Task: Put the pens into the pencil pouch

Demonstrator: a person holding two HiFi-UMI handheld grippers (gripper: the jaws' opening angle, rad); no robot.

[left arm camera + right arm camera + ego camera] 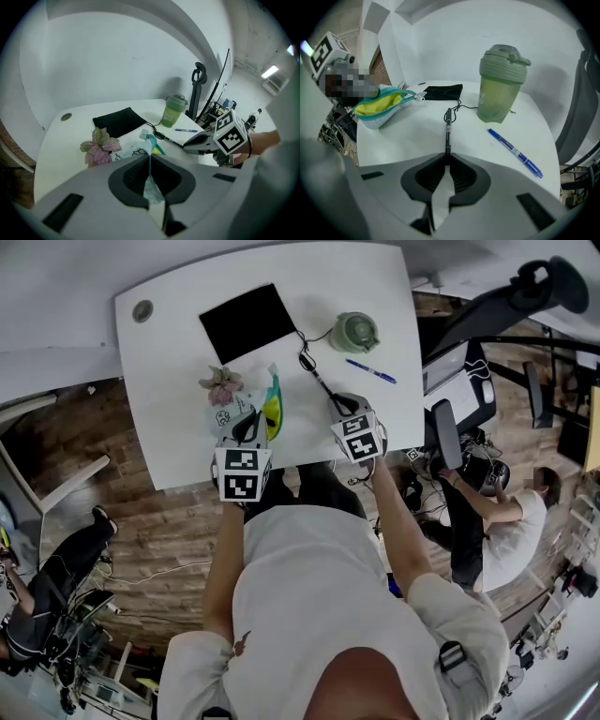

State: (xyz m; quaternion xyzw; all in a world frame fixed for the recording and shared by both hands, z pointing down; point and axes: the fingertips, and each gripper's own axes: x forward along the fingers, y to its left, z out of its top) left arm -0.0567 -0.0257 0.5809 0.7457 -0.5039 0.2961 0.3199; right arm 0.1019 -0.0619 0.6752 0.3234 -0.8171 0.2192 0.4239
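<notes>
The pencil pouch (149, 146), white with a teal zip and yellow lining, is lifted at one edge by my left gripper (149, 161), whose jaws are shut on its fabric. From the right gripper view the pouch (382, 105) hangs with its mouth open towards the table's middle. A black pen (448, 129) lies on the white table, its near end pinched in my right gripper (448, 158), which is shut on it. A blue pen (515, 152) lies free to the right of it. In the head view both grippers (251, 423) (339, 407) sit near the table's front edge.
A green lidded cup (500, 84) stands behind the pens. A black flat pad (248, 321) lies at the back, with a thin black cord running from it. A small pink-leaved plant (221, 385) stands left of the pouch. The table edge (187, 479) is close below the grippers.
</notes>
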